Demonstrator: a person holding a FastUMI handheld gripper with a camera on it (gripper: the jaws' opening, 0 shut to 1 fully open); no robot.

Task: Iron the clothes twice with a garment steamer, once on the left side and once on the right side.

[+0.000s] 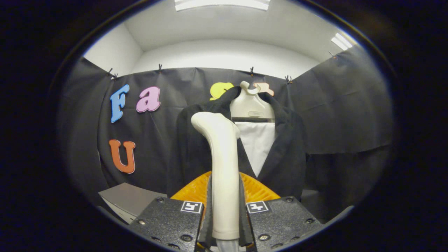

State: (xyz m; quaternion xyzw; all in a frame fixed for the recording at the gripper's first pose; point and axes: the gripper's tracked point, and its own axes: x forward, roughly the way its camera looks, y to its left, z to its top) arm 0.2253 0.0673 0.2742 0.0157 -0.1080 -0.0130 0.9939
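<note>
The claw (225,217) is clamped on the handle of the steamer (220,164), one finger pressing on each side, so the steamer stands upright between them with its head bent toward the clothes. Just beyond its head, a dark jacket (196,147) over a white shirt (257,145) hangs on a pale hanger (252,103) against the booth's black wall.

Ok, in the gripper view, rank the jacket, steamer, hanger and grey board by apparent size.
1. Jacket, largest.
2. Steamer, clamped between the gripper fingers; nearness inflates it.
3. Hanger and grey board look alike; both partly hidden, so unranked.
</note>
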